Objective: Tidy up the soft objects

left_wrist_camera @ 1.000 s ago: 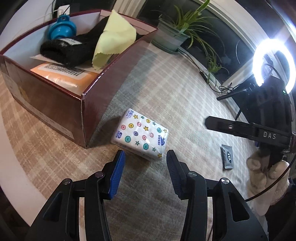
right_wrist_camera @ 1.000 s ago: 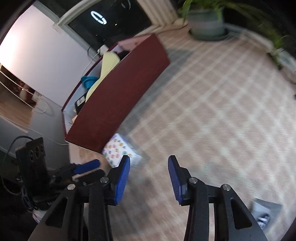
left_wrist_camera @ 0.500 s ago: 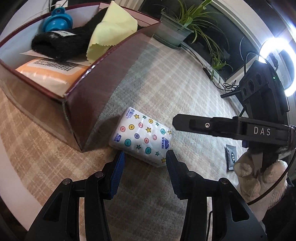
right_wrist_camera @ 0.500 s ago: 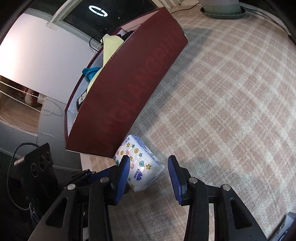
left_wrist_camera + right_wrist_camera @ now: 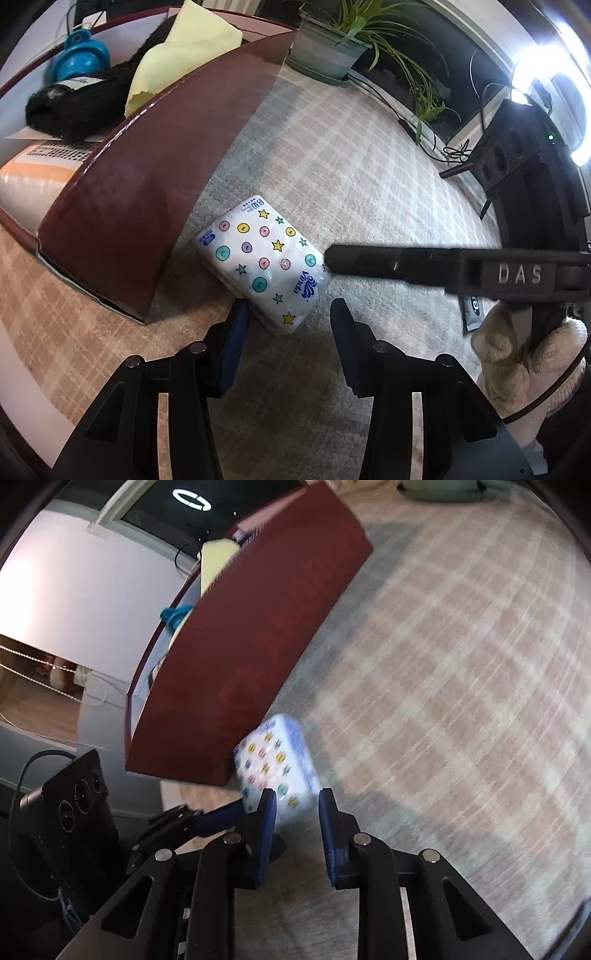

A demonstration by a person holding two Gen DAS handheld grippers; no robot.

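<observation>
Floor: you're working over a plaid carpet (image 5: 369,177) in beige and grey, with a potted plant (image 5: 328,48) at the far edge and a bright ring light (image 5: 554,77) far right.
Right claw: your right gripper (image 5: 297,805) has just been narrowing its jaws, and the tissue pack (image 5: 275,766) now sits between the blue pads. The view is smeared, so you cannot tell whether the pads are pressing the wrapper yet. From the left camera one black finger of this gripper (image 5: 388,260) reaches in from the right, its tip touching the pack's right edge.
Left claw: your left gripper (image 5: 288,321) stands parted, nothing clamped. Its left pad (image 5: 240,325) is right at the pack's near corner; the right pad is clear of it.
Pack: the tissue pack (image 5: 264,266), white with coloured dots and stars, lies on the carpet just beside the near right corner of the box.
Box: a maroon cardboard box (image 5: 147,192), open-topped, to the left. Inside it: a yellow cloth (image 5: 177,62), a black fuzzy item (image 5: 77,103), a blue plastic thing (image 5: 79,61), an orange packet (image 5: 29,177).
Further right: a small dark sachet (image 5: 472,310) on the carpet, partly hidden behind the right gripper, and a cream fleecy glove (image 5: 532,362) on your hand.
</observation>
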